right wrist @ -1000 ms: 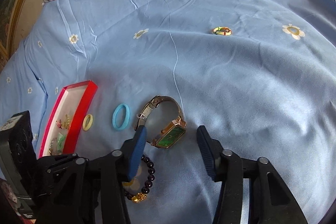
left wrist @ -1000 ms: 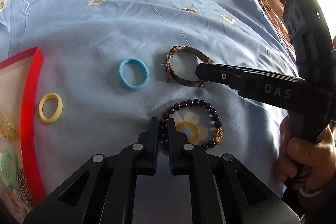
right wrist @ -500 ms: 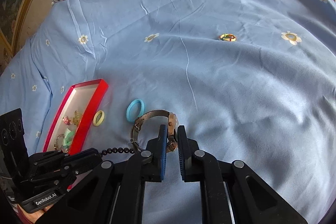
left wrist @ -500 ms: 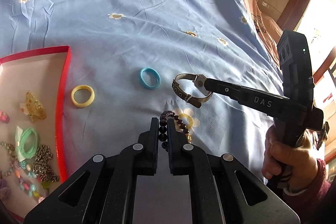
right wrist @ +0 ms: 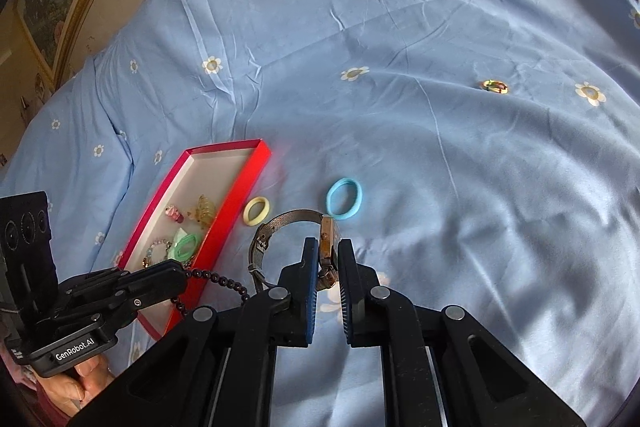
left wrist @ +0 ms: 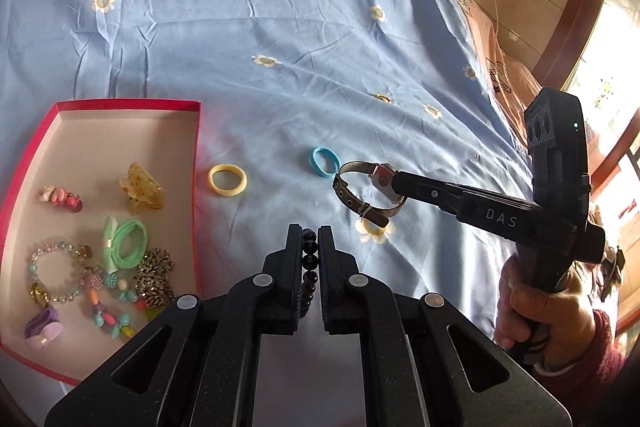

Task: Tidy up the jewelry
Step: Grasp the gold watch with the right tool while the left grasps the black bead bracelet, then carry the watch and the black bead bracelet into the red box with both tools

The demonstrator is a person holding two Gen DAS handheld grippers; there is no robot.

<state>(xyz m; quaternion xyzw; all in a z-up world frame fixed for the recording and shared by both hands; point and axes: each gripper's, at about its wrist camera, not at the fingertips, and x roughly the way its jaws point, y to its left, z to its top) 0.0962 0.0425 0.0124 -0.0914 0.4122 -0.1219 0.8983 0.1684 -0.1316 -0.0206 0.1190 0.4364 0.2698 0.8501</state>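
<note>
Jewelry lies partly in the red tray (left wrist: 195, 163) and partly on the blue bedsheet (left wrist: 280, 27). Left gripper (left wrist: 310, 233): jaws clamped on the dark bead bracelet (left wrist: 310, 259), held off the sheet just beside the tray's right wall. Right gripper (right wrist: 329, 251): jaws clamped on the watch (right wrist: 326, 239) case, strap looping toward the tray. Yellow ring (left wrist: 227, 179) lies on the sheet near the tray's right wall; blue ring (left wrist: 323, 161) lies beyond it, near the watch. A small multicoloured ring (right wrist: 495, 86) lies well apart, toward the sheet's far right.
</note>
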